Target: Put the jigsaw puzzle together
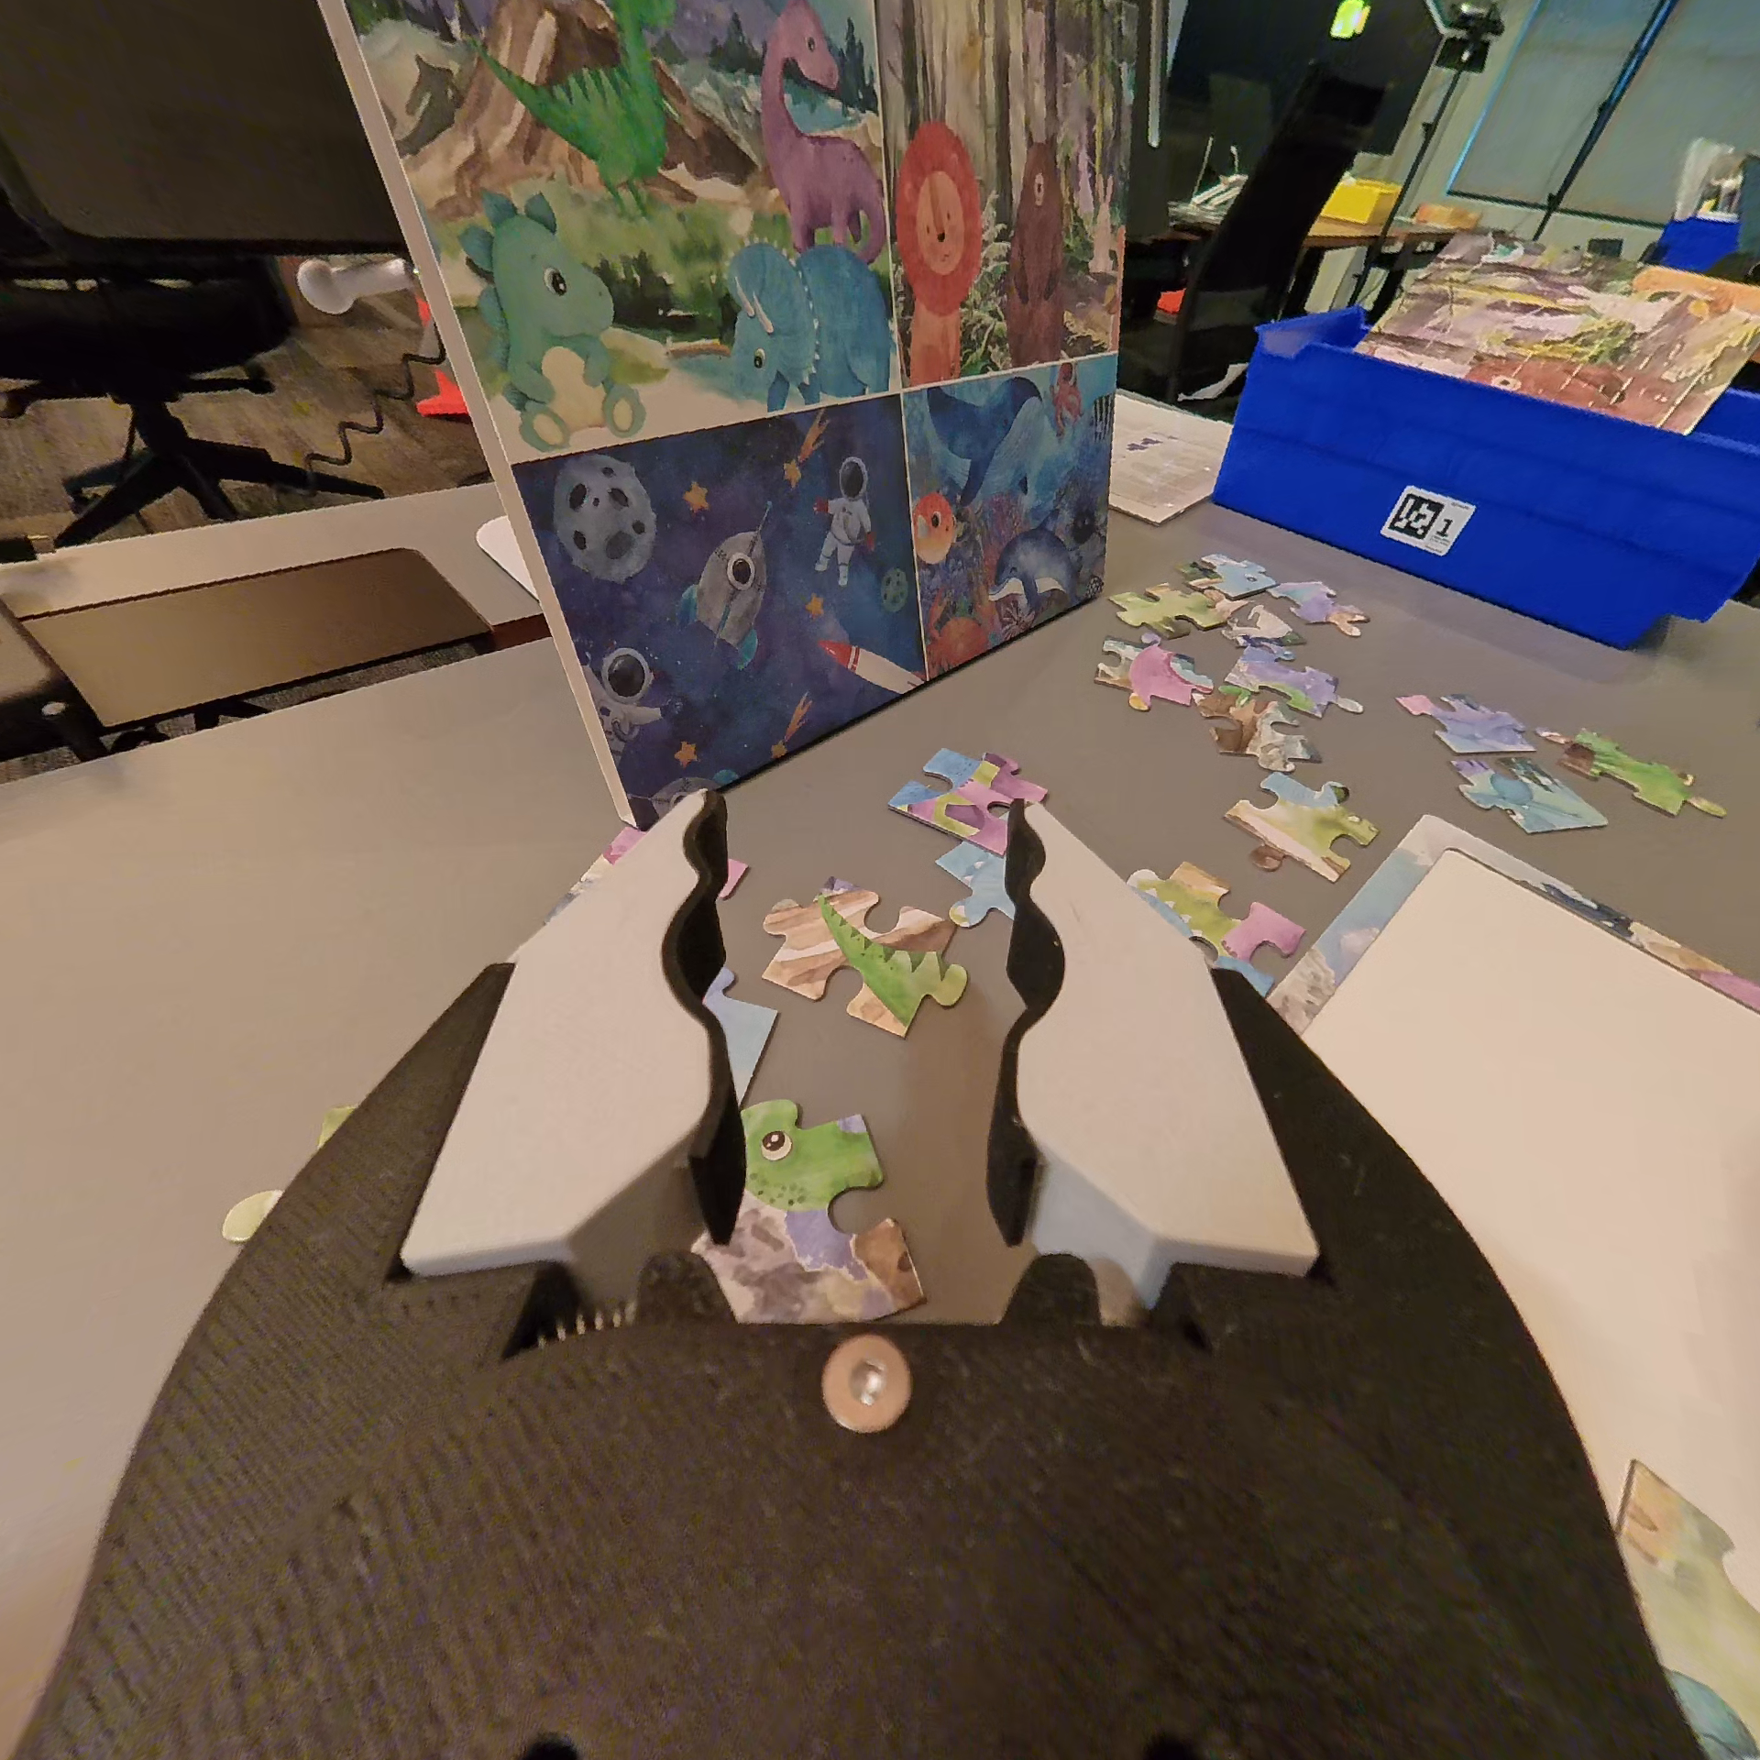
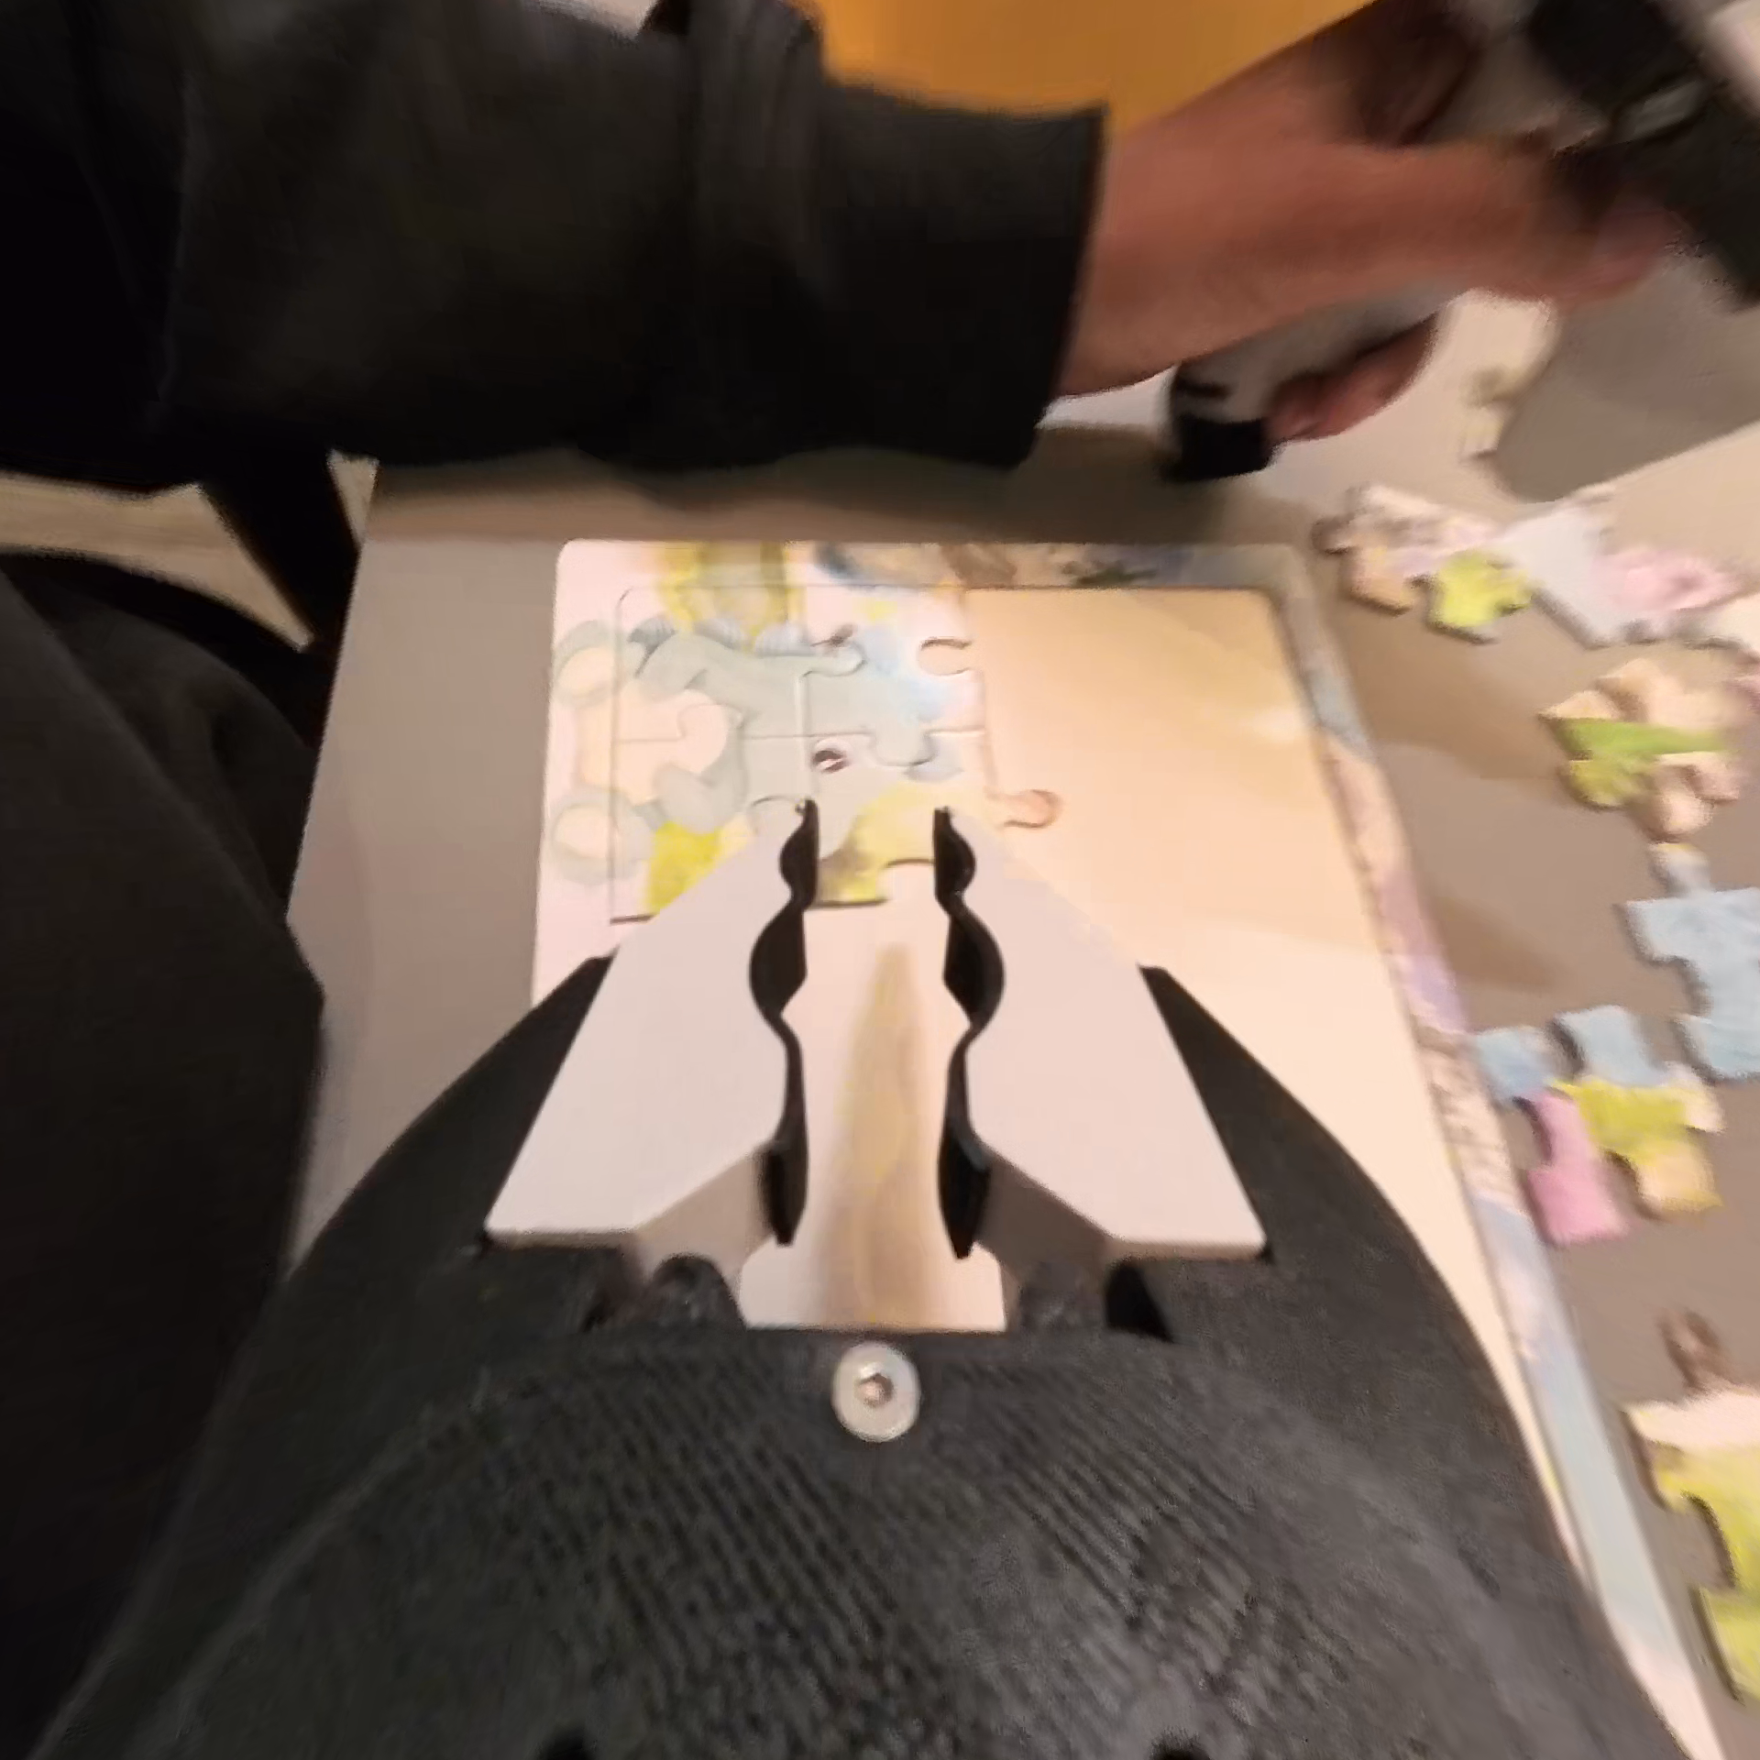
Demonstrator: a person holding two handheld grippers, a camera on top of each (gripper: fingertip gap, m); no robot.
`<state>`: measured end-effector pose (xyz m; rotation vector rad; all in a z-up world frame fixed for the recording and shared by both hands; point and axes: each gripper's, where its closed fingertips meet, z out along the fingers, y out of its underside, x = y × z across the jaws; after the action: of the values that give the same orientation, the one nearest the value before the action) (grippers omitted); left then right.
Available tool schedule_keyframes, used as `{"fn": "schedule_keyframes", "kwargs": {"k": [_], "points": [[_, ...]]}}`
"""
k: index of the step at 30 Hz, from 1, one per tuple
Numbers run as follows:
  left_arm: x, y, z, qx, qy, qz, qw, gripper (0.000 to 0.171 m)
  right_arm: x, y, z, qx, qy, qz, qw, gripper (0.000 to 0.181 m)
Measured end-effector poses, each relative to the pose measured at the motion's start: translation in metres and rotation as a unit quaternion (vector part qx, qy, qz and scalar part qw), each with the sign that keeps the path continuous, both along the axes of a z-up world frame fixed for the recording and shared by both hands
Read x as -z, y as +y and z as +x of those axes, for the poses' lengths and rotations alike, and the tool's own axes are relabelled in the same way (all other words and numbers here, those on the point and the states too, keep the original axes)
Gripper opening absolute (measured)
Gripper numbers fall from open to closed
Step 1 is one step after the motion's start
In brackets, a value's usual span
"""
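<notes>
My left gripper (image 1: 862,810) is open and empty, low over the grey table. A green dinosaur-head piece (image 1: 810,1162) lies between its fingers near the base. A brown piece with a green tail (image 1: 862,957) lies further out. The puzzle tray (image 1: 1524,1095) sits to the right. My right gripper (image 2: 876,819) is open with a narrow gap and empty, above the tray (image 2: 1143,810). Its tips are over the edge of several joined pieces (image 2: 790,705) in the tray's far left corner. The right wrist view is blurred.
A reference picture board (image 1: 762,429) stands upright behind the loose pieces (image 1: 1267,667). A blue bin (image 1: 1486,476) holding a picture sheet is at the back right. More loose pieces (image 2: 1638,752) lie right of the tray. A person's hand (image 2: 1333,219) and dark sleeve cross the top.
</notes>
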<state>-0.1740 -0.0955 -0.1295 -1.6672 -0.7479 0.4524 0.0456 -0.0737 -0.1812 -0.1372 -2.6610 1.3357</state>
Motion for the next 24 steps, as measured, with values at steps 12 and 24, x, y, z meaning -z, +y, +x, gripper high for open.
{"fn": "schedule_keyframes", "kwargs": {"k": [12, 24], "points": [[-0.007, 0.007, 0.008, 0.019, 0.009, 0.008, 1.0, 0.055, -0.114, 0.063, -0.083, 0.122, 0.061, -0.196, 0.971, 0.032], [0.001, 0.016, 0.015, 0.04, 0.01, -0.032, 0.999, 0.046, -0.097, 0.126, -0.157, 0.209, 0.026, -0.253, 0.944, 0.042]]}}
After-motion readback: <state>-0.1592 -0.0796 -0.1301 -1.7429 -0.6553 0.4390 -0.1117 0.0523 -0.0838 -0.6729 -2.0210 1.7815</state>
